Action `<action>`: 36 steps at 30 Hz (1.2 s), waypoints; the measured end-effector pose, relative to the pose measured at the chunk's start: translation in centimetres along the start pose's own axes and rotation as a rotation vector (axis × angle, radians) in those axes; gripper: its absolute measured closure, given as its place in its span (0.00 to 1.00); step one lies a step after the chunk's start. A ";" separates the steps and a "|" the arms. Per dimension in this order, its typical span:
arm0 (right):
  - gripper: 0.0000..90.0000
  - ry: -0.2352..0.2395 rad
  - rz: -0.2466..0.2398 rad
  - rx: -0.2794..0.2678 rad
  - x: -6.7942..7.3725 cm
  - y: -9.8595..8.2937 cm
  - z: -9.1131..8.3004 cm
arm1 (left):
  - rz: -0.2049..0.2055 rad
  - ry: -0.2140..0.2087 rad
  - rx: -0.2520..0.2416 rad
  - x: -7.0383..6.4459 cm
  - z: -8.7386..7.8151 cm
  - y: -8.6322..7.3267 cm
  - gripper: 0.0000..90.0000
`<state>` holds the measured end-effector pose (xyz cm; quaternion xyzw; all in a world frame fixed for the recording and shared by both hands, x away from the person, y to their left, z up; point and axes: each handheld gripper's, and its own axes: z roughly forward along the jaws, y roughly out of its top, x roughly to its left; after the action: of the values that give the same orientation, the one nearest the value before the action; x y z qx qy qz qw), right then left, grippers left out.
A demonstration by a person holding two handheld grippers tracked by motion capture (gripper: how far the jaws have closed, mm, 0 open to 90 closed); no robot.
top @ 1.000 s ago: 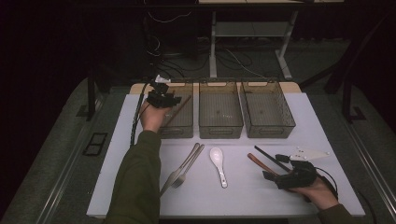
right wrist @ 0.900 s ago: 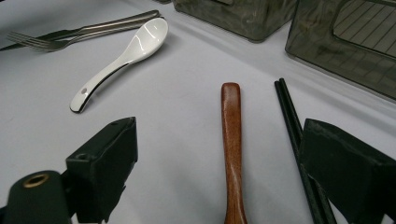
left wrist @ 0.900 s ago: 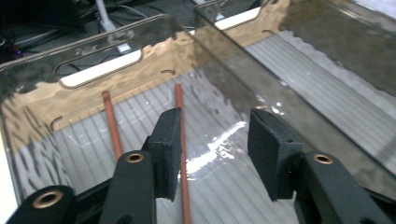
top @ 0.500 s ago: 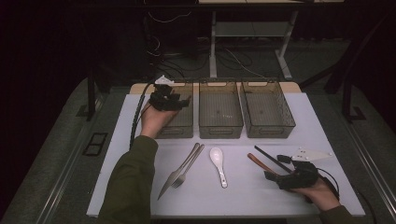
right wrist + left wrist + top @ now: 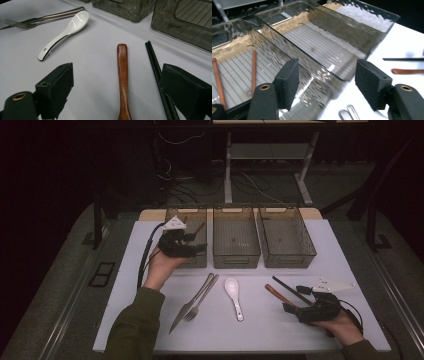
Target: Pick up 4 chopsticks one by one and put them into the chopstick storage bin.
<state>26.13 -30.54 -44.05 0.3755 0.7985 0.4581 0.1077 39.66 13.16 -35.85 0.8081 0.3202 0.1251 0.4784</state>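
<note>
A white counter [image 5: 125,285] carries three smoky, translucent plastic bins in a row at its far side, each rectangular with a ribbed floor and rippled walls. The left bin [image 5: 195,217] holds two slim reddish-brown wooden sticks [image 5: 254,72] lying along its floor; the middle bin [image 5: 236,236] and right bin [image 5: 286,236] sit just beside it. In front of the bins lies loose cutlery: a metal knife [image 5: 187,307] and fork [image 5: 201,299] side by side, touching along their handles, then a glossy white ceramic spoon [image 5: 233,296] with a rounded bowl, then a smooth brown wooden handle [image 5: 122,75] and a pair of thin black chopsticks [image 5: 156,72] lying close together. The left gripper [image 5: 176,242] hangs over the near edge of the left bin — its flat black jaws stand wide open and hold nothing, framing the wall between the left and middle bins. The right gripper [image 5: 312,307] rests low over the counter at the near right — its jaws are also spread wide and empty, with the wooden handle running between them and the chopsticks passing just inside the right-hand jaw; whether they touch it I cannot tell. A person's green sleeve [image 5: 132,330] reaches in from the bottom.
</note>
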 end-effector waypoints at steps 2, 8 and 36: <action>0.13 0.000 -0.001 -0.001 0.0 -0.1 0.0 | 0.006 -0.008 -0.004 -0.7 -0.5 -0.6 0.36; 0.13 -0.001 0.002 -0.008 -0.1 0.0 -0.1 | 0.045 -0.030 -0.008 -2.6 -1.3 -2.4 0.28; 0.13 -0.007 0.004 -0.013 -0.2 -0.1 -0.3 | 0.068 -0.051 0.014 -6.7 -3.3 -8.7 0.05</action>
<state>26.05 -30.95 -43.98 0.3781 0.7943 0.4621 0.1121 29.39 14.09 -40.86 0.8248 0.2812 0.1184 0.4761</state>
